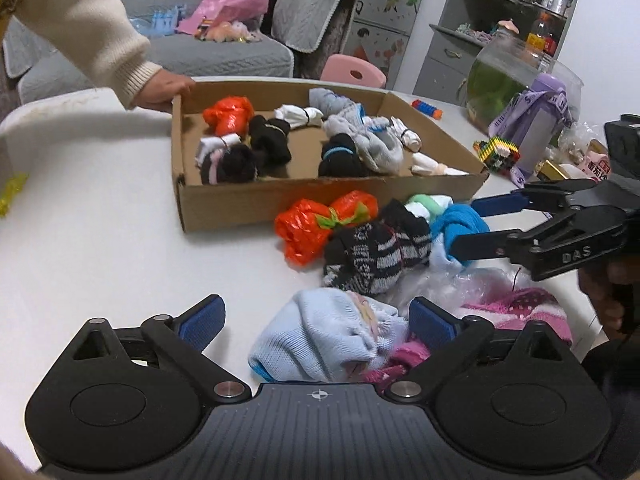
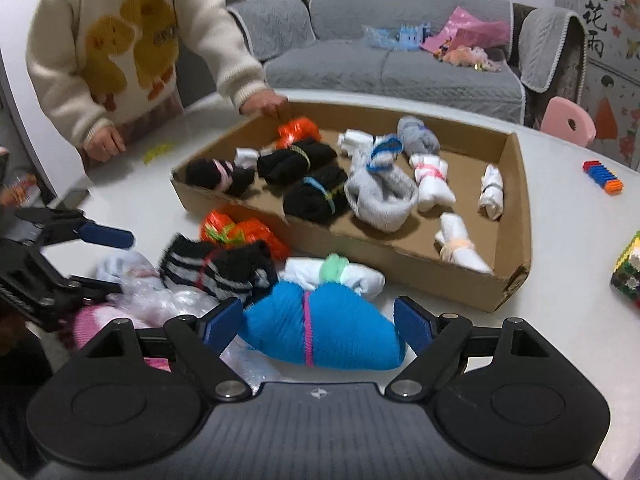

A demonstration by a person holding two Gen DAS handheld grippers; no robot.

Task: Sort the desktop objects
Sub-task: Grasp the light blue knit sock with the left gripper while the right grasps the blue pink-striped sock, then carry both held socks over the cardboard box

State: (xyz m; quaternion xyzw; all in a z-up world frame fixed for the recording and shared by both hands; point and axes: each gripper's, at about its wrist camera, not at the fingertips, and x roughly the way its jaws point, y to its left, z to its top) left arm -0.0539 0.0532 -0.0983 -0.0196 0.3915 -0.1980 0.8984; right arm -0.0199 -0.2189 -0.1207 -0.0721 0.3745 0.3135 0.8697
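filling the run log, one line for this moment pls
left claw: open over pale blue bundle | right claw: open around blue bundle | box: part filled

This is a home, a living room. Behind the white desk (image 1: 100, 208) stands a grey sofa (image 2: 392, 68) with quilted covers and toys on its seat. A grey shelf unit (image 1: 516, 8) carries jars and bottles, a fish bowl (image 1: 504, 76) stands near it, and a small pink chair (image 1: 354, 72) is beside the desk.
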